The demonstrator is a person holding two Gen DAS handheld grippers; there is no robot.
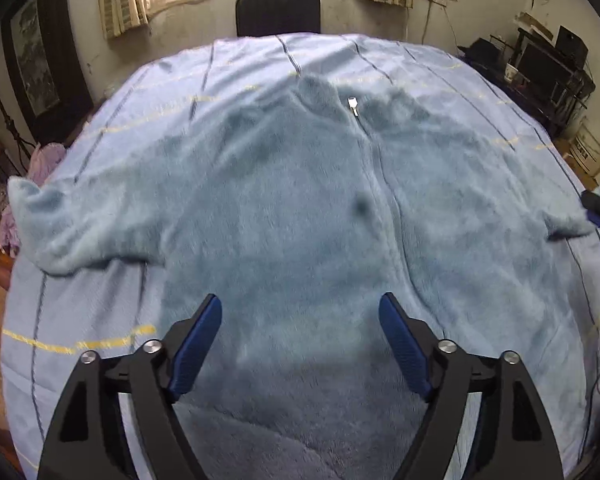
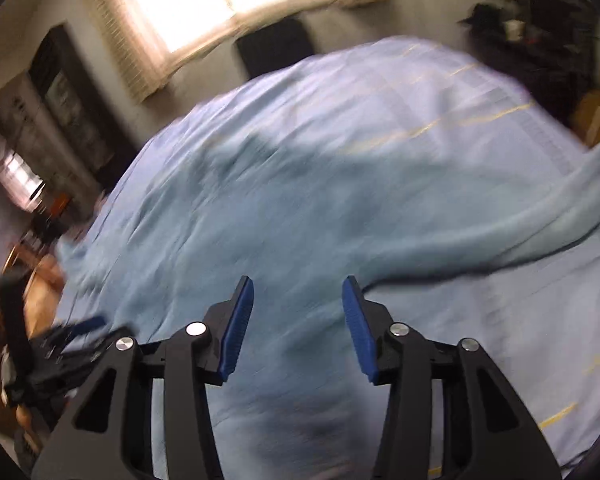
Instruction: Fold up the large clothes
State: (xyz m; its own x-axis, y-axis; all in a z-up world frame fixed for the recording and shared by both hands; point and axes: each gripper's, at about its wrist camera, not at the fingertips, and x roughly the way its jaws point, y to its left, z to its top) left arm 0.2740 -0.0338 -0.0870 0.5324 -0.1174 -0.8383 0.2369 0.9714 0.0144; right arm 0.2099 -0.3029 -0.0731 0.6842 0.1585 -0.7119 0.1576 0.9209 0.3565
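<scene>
Fleece jacket (image 1: 300, 200) spread front-up on the striped bedsheet (image 1: 100, 128), ready for a first fold.

Largest first: bedsheet flat beneath; jacket laid wide, zipper (image 1: 353, 105) closed, left sleeve (image 1: 60, 232) out to one side, right sleeve (image 2: 520, 216) to the other. Left gripper (image 1: 300, 312) above the lower body, open, nothing between the jaws; right gripper (image 2: 298, 296) half open, also empty, view blurred. Best begun at a sleeve cuff: pinched through both layers, then carried across the chest, kept low and flat.

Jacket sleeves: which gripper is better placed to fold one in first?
Probably right: the right gripper hangs open just beside the sleeve. The left gripper hovers over the jacket middle.
</scene>
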